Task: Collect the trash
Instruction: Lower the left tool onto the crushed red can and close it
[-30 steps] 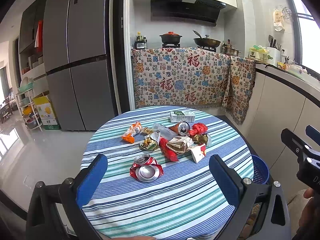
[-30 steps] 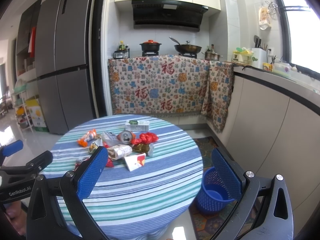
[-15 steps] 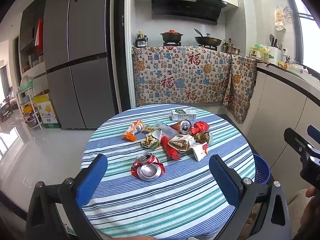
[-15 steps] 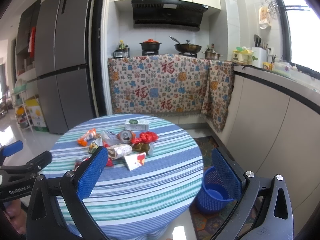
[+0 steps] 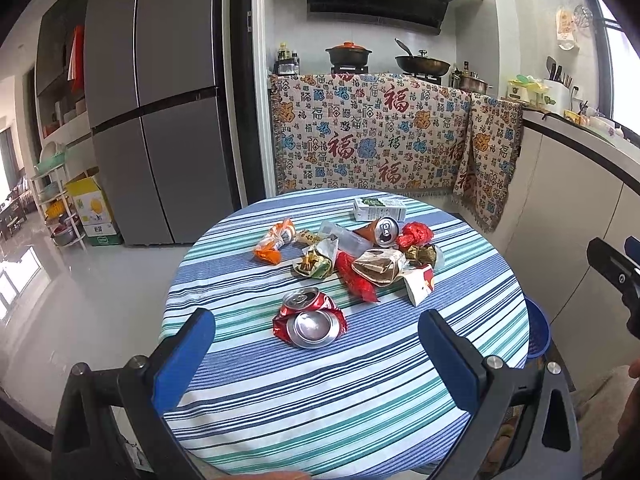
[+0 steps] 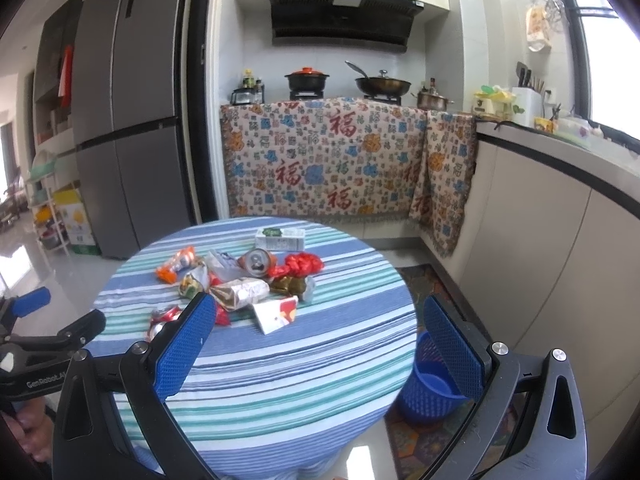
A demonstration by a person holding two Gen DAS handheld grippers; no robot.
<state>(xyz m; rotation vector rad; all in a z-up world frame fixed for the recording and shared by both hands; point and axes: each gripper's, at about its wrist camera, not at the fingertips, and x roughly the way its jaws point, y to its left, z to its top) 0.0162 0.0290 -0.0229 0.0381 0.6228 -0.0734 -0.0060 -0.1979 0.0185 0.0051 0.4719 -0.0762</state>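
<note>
Left wrist view, left to right. At far left, a grey refrigerator filling the upper left of the frame. At lower left and lower right, the blue pads of the left gripper, fingers spread wide, grasping nothing, hovering over the near edge of the round desk with its striped cloth. At centre, just beyond the fingers, a crushed red can, apart from the main heap of trash. Further up, an orange wrapper at the heap's left end, then a green-gold wrapper, a red packet, a silver-brown bag, an upright-lying orange can and a red crumpled wrapper, all touching or overlapping. A white milk carton lying just behind the heap, towards the far rim. A red-and-white carton at the heap's near right. At right edge, below the desk rim, a sliver of blue basket.

Right wrist view, left to right. At lower left, the other tool's black body. Right gripper fingers likewise released and wide apart, holding nothing, framing the desk's near right side. Blue basket on the floor at lower right of centre, beside the desk, partly behind the right finger. Patterned cloth hanging over the stove counter behind.
</note>
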